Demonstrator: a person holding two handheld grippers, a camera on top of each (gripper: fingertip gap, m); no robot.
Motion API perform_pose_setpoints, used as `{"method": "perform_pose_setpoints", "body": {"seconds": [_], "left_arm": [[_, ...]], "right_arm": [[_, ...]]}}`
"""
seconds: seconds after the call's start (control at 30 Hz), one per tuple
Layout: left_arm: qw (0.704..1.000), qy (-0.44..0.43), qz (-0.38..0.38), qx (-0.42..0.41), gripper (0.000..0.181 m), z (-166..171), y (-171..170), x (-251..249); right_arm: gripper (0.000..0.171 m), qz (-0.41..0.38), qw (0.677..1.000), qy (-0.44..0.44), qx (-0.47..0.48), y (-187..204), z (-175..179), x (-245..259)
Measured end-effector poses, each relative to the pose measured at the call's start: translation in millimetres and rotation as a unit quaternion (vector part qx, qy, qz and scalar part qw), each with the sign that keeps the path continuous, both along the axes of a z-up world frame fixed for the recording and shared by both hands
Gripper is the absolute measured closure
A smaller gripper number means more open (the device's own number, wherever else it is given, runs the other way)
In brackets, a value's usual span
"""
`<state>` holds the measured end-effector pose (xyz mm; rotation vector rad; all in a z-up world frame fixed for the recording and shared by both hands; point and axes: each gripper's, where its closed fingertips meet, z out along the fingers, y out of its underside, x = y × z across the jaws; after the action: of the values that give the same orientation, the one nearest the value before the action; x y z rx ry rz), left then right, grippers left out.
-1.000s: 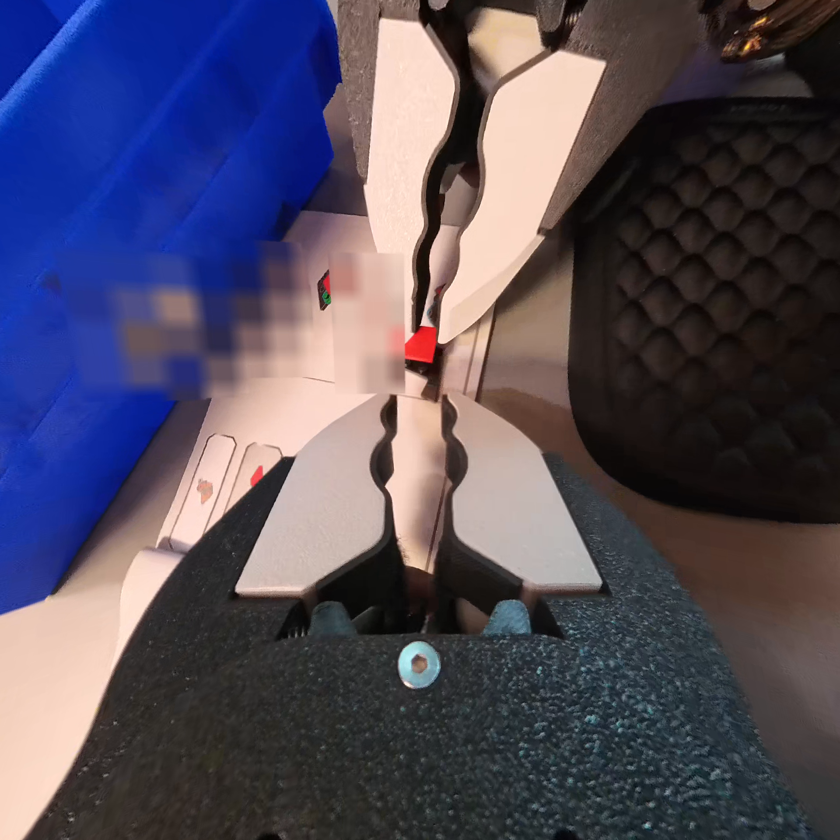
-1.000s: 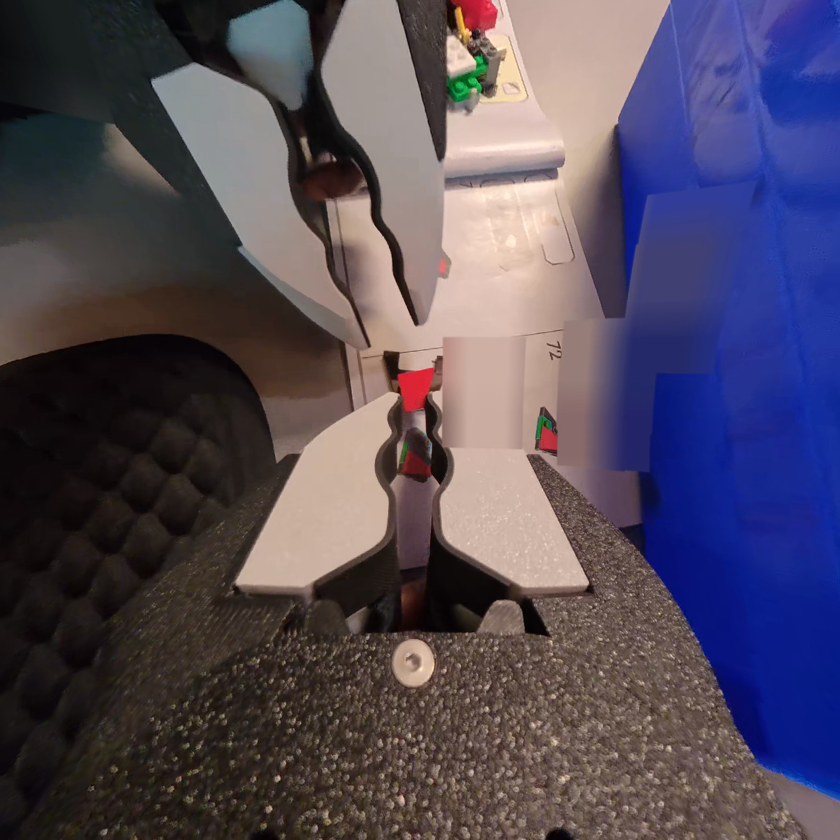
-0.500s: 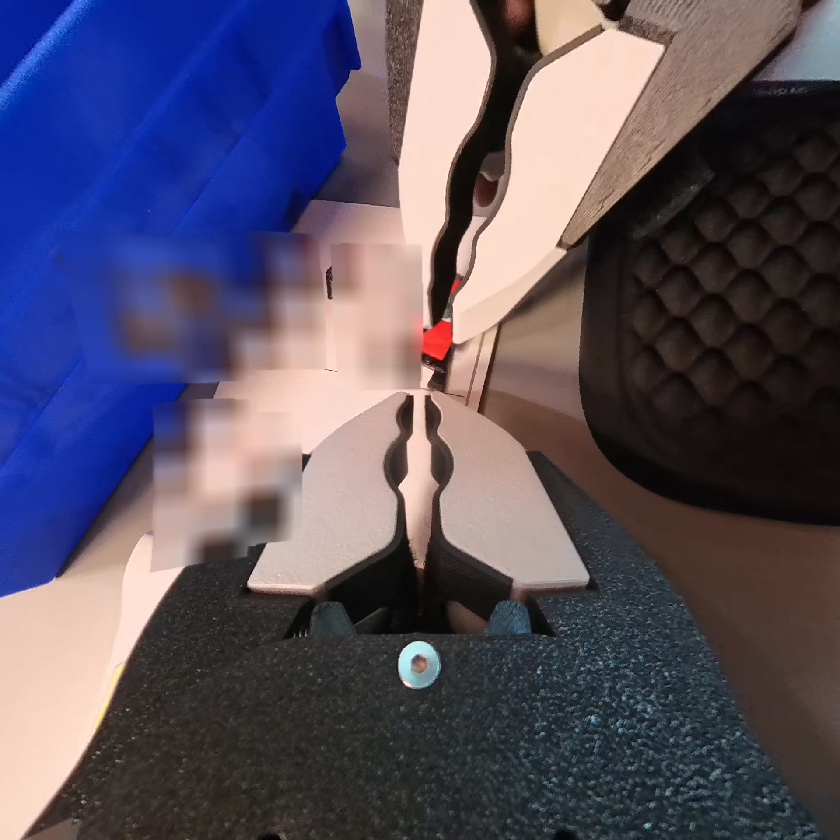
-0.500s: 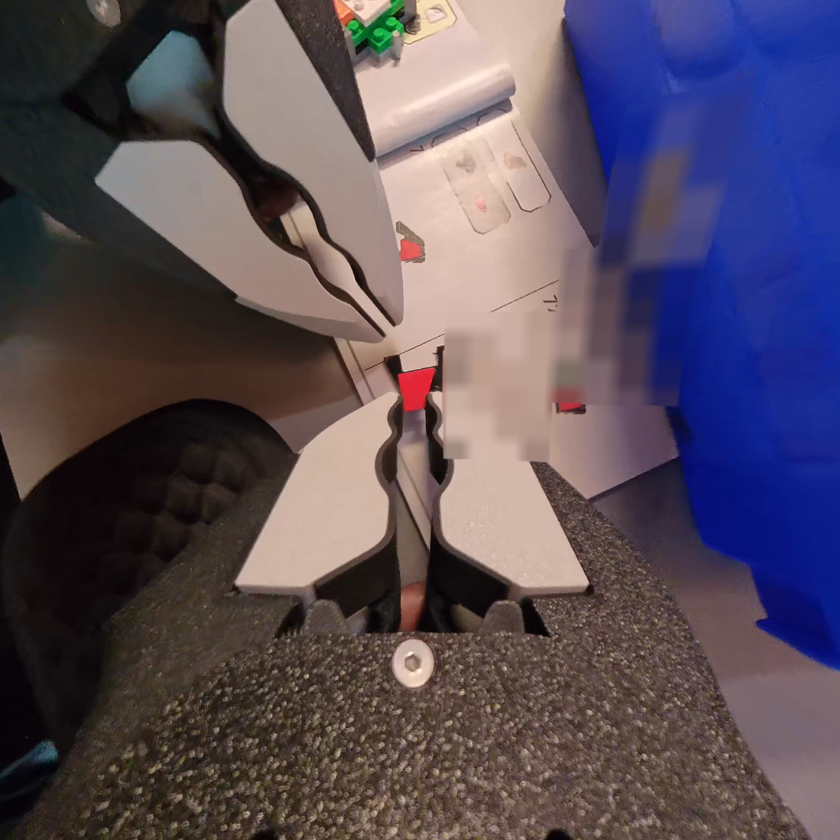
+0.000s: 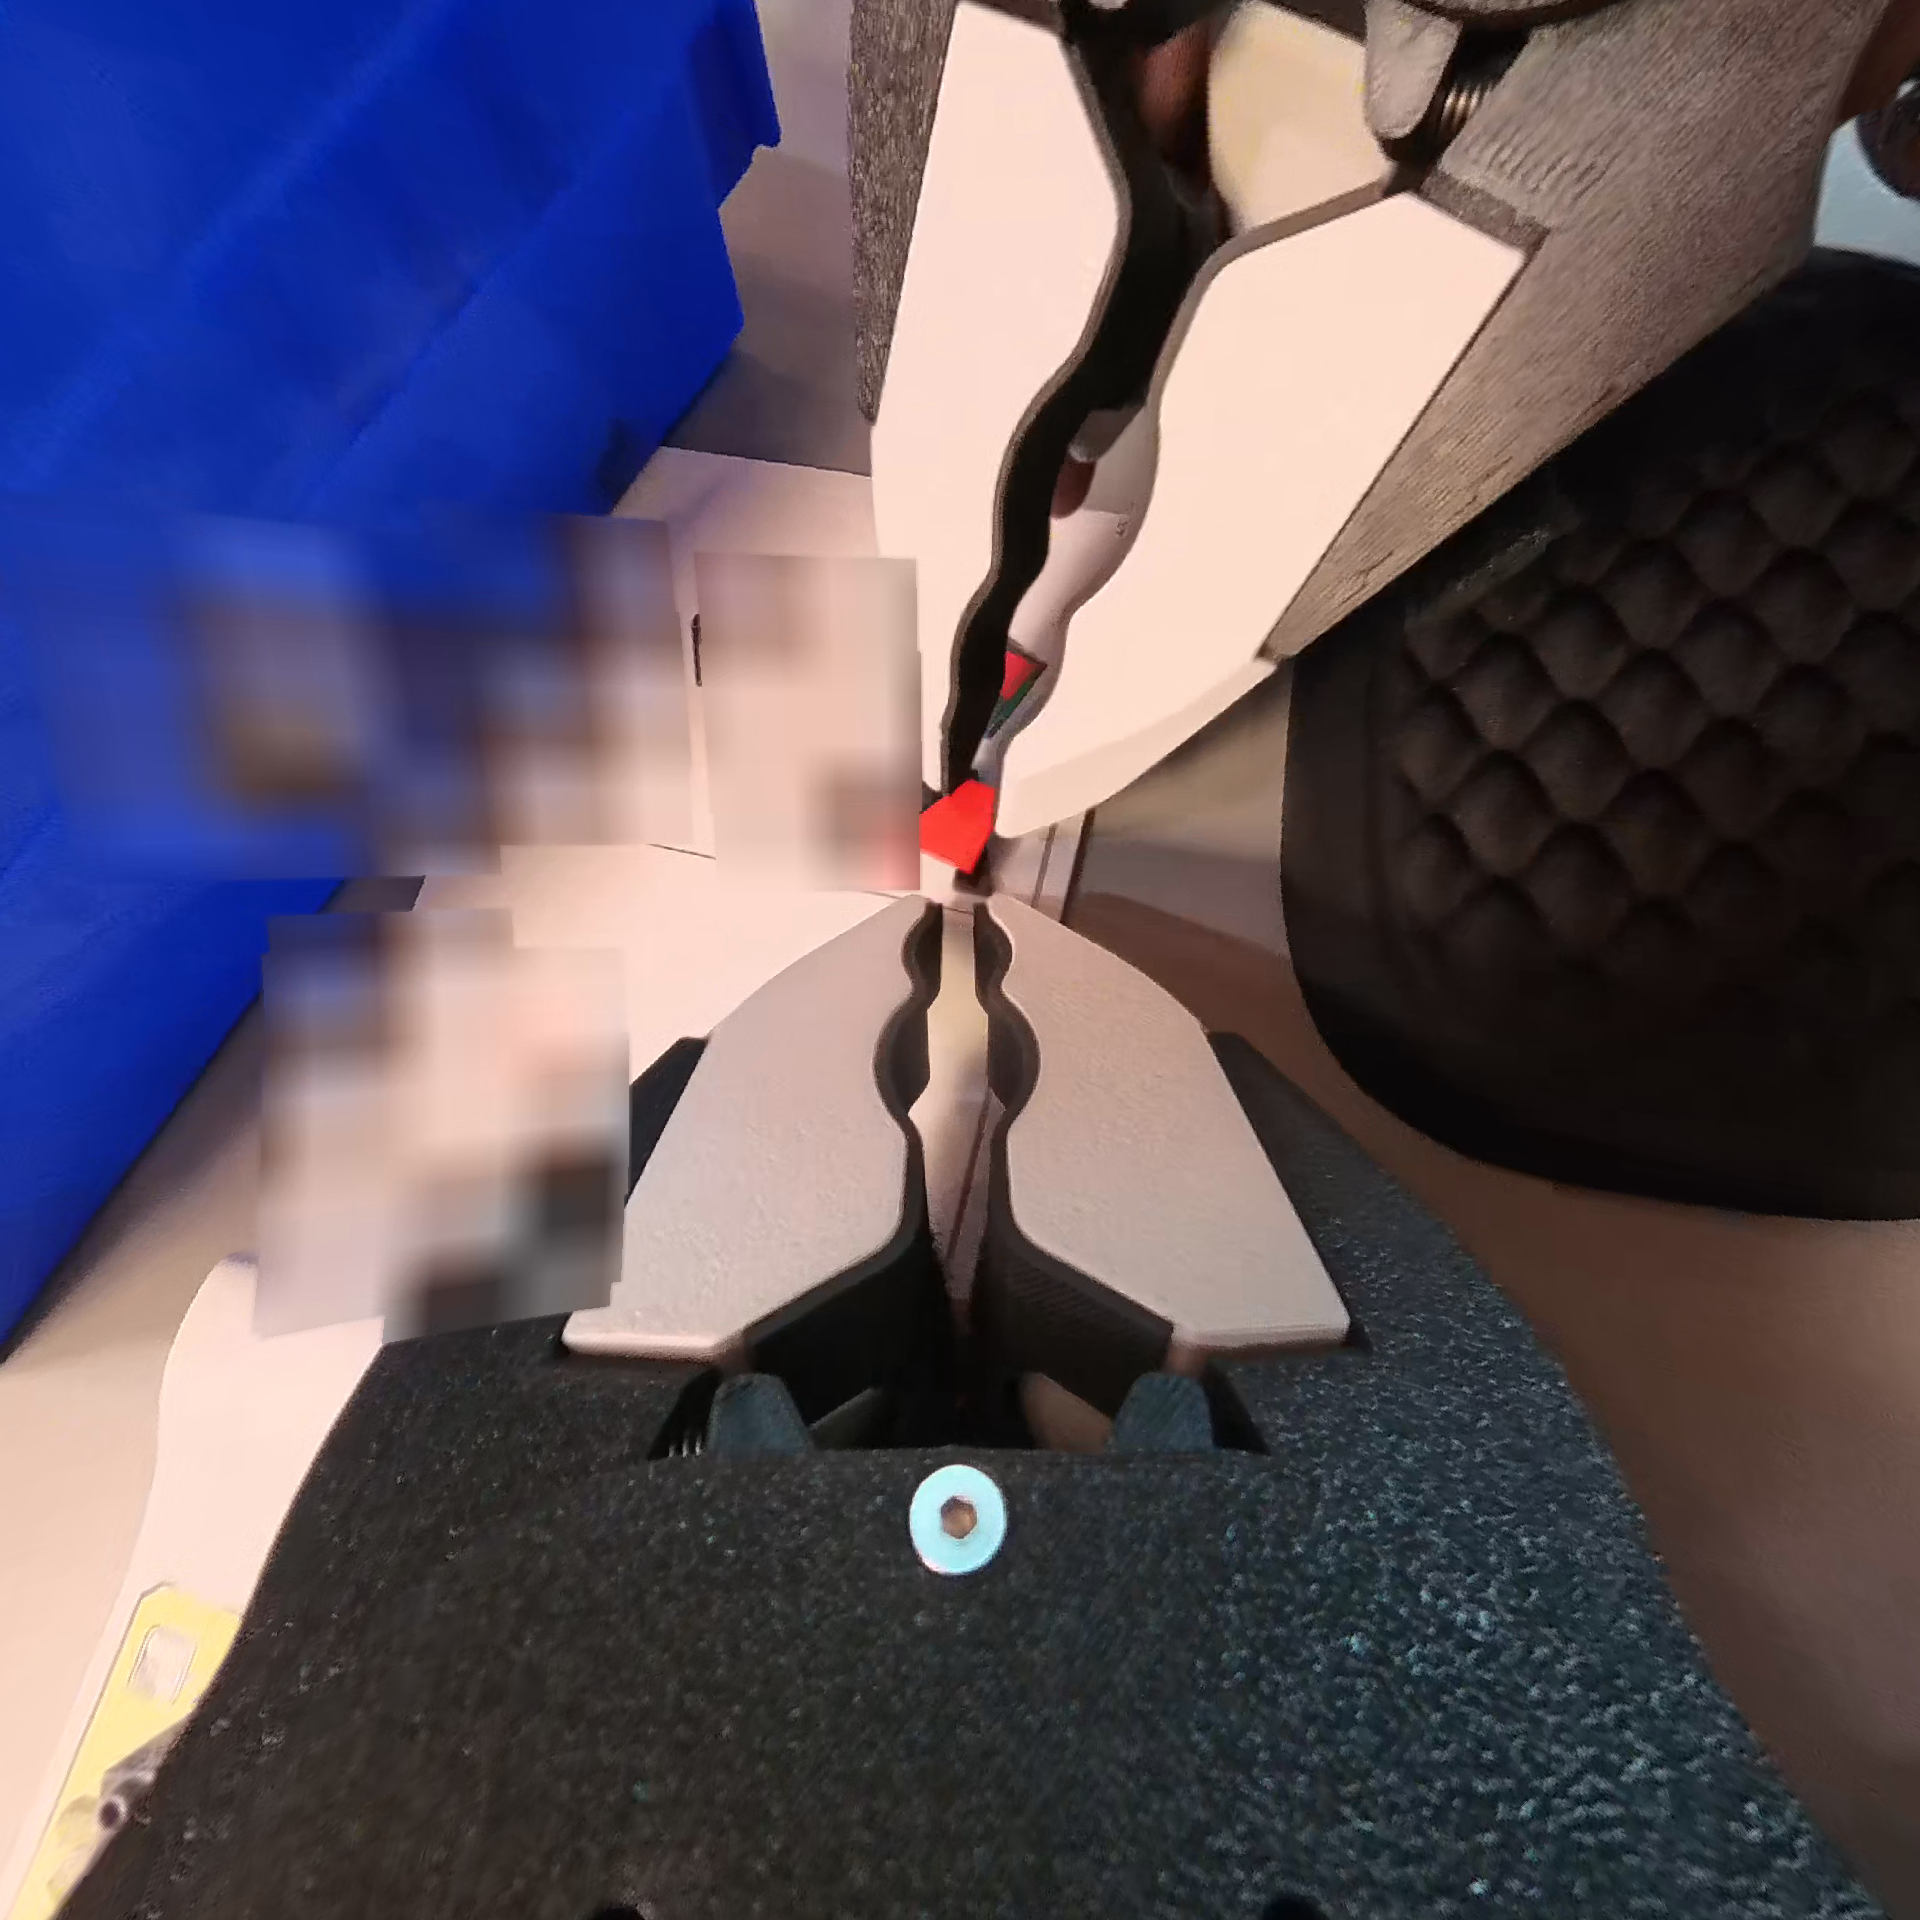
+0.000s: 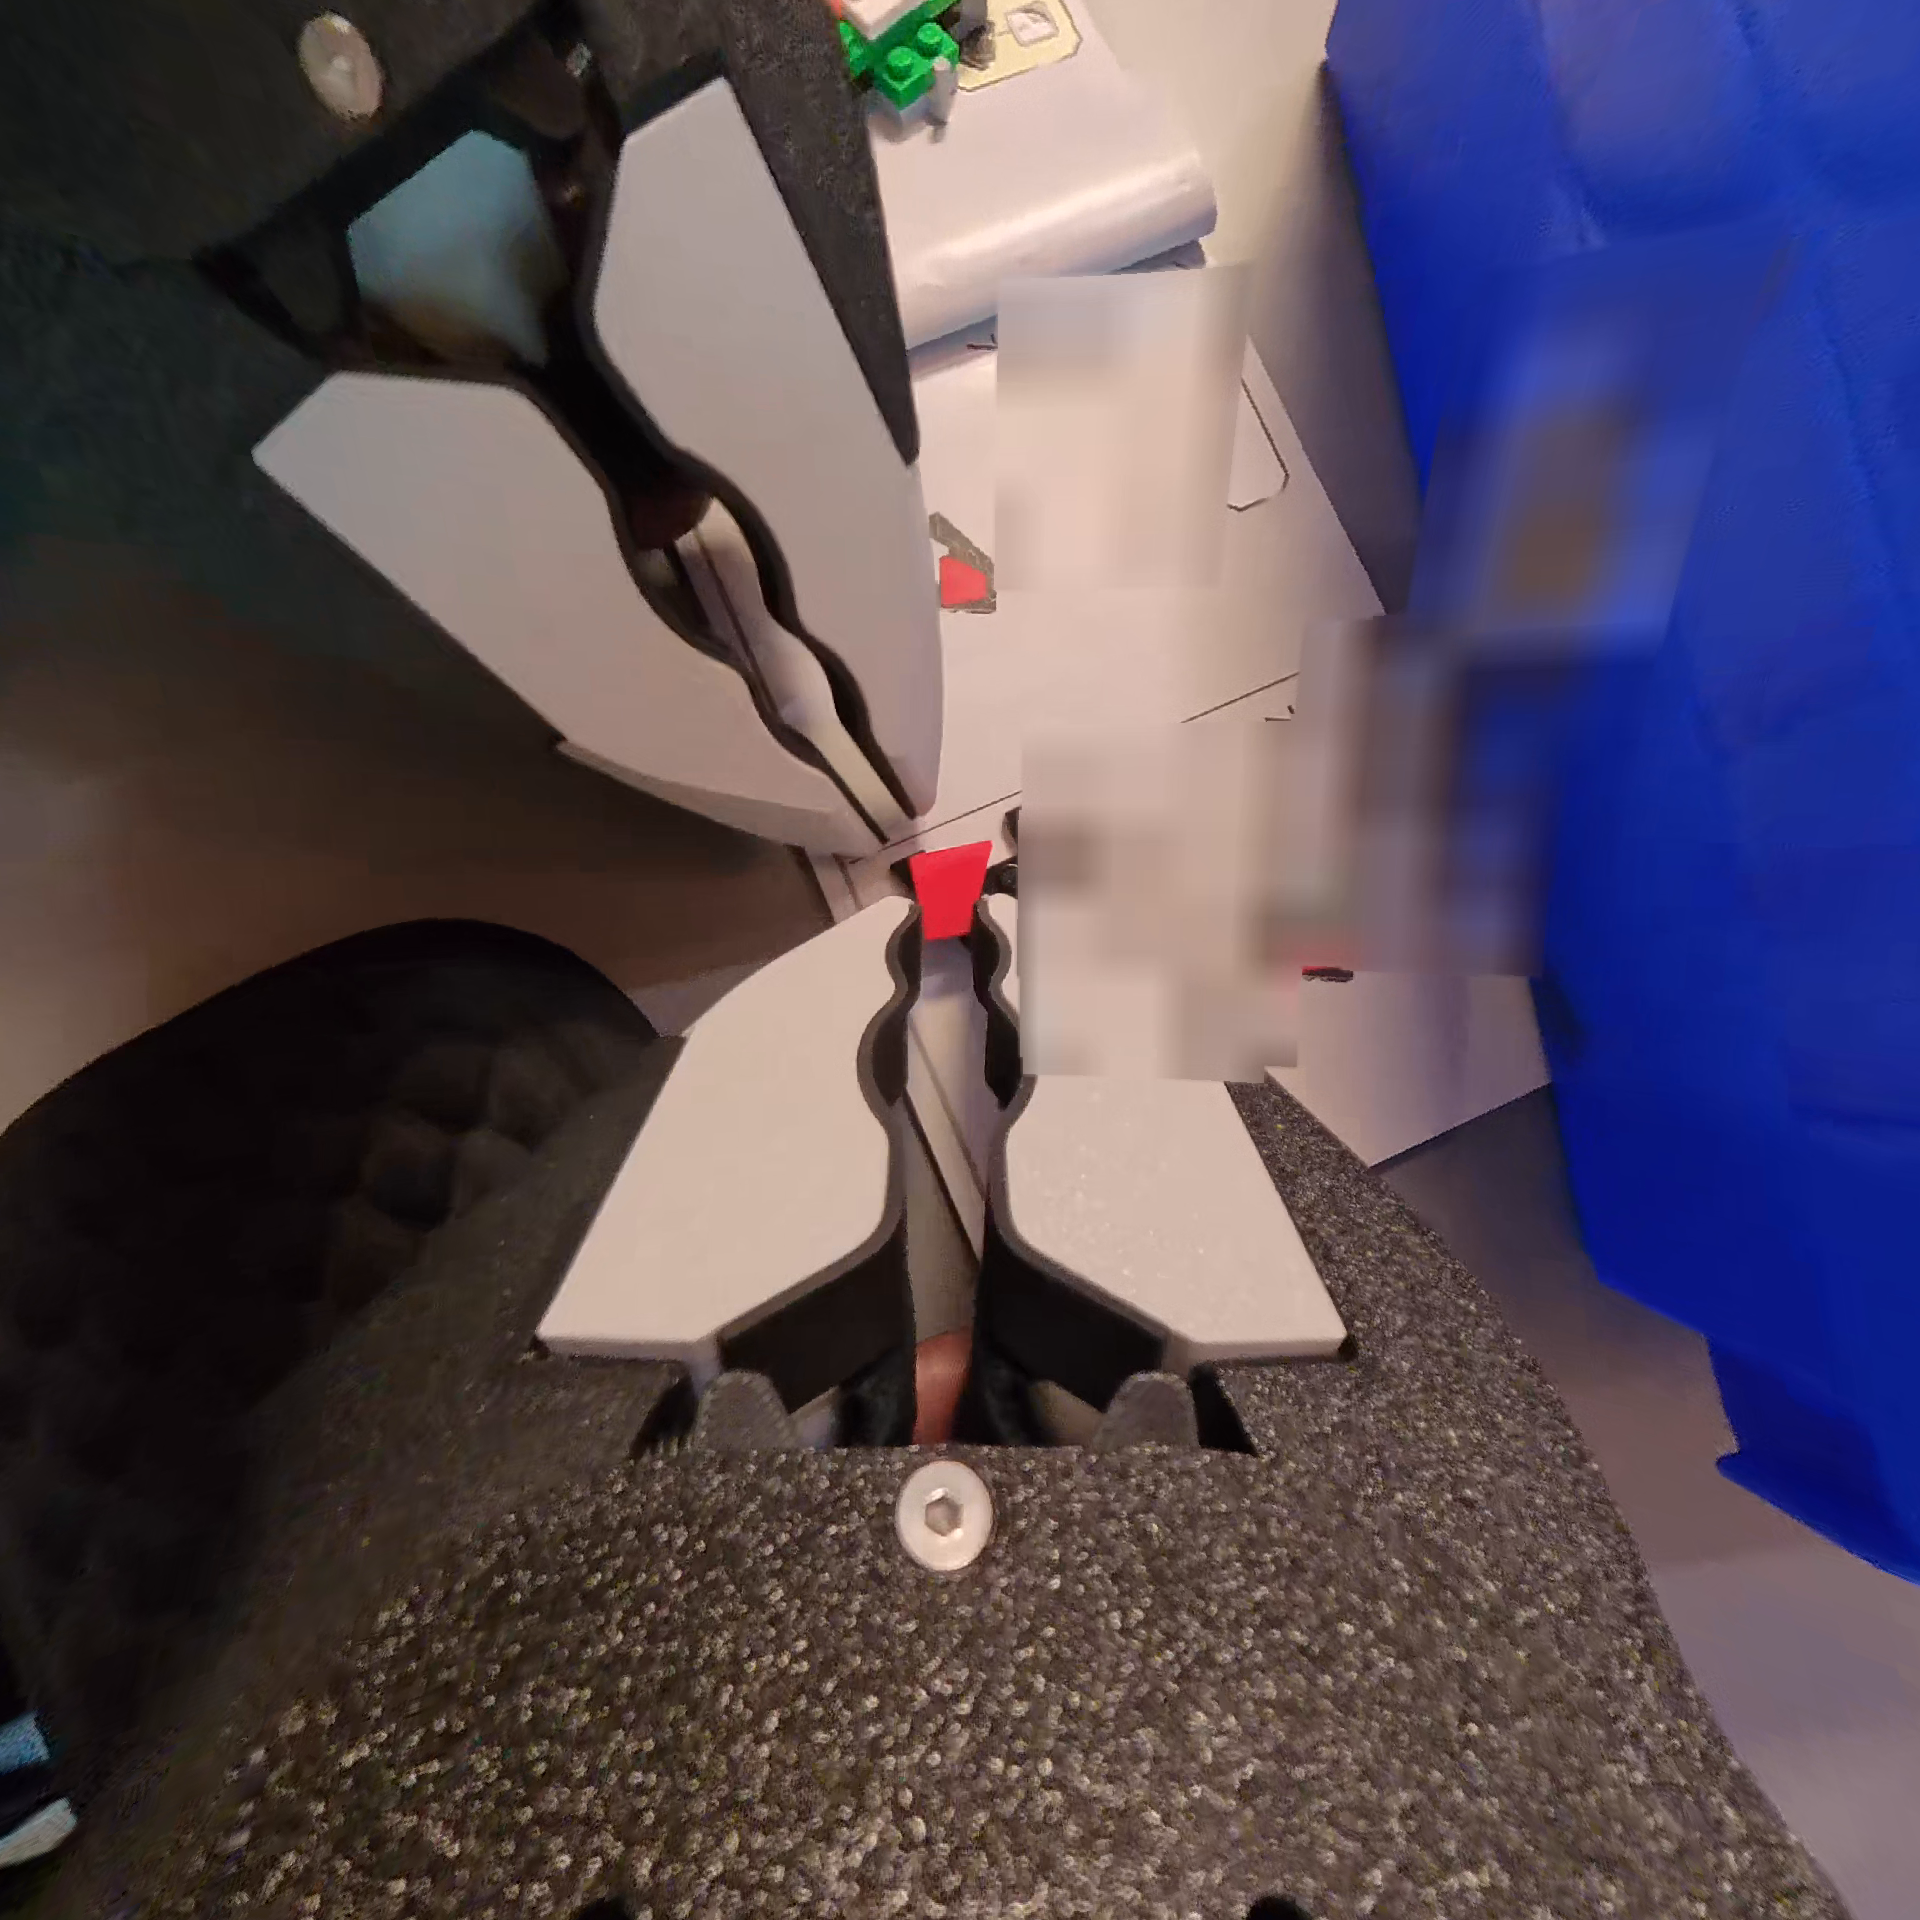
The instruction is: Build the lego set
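My right gripper is shut on a small red lego piece at its fingertips, over the open instruction booklet. In the left wrist view the right gripper comes down from the top with the red piece at its tip. My left gripper is shut with nothing visible between its fingers, its tips just short of the red piece. In the right wrist view the left gripper reaches in from the upper left, its tips just above the piece.
A blue bin stands beside the booklet, also in the right wrist view. A black quilted foam pad lies on the other side, also in the right wrist view. A small green and grey lego build sits on the far pages. The grippers are tip to tip, or close to it.
My left gripper has closed from slightly open to shut. The two grippers have come closer, tip to tip. The right gripper has kept hold of the red piece.
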<state>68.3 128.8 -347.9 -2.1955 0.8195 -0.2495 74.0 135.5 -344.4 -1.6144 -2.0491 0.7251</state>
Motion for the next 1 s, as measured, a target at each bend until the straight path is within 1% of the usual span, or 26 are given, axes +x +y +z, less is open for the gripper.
{"method": "perform_pose_setpoints", "body": {"seconds": [0.2, 0.37, 0.63, 0.8, 1.0], "left_arm": [[1.0, 0.0, 0.004, 0.009, 0.176, 3, 1, -2], [1.0, 0.007, 0.003, 0.013, 0.176, 2, 2, -2], [1.0, -0.002, 0.007, 0.029, 0.179, 9, 8, 0], [1.0, 0.009, 0.012, 0.027, 0.179, 7, 10, -1], [0.998, -0.013, 0.042, 0.047, 0.178, 17, 15, -9]], "right_arm": [[0.162, 0.054, 0.998, -0.007, 0.032, 3, 2, 0], [0.162, 0.078, 0.996, -0.019, 0.045, 4, -1, 0], [0.162, 0.086, 0.995, -0.019, 0.036, 4, -2, -2], [0.162, 0.088, 0.996, -0.018, 0.03, 4, -2, -3], [0.162, 0.086, 0.996, -0.012, 0.021, 4, -2, -3]]}}
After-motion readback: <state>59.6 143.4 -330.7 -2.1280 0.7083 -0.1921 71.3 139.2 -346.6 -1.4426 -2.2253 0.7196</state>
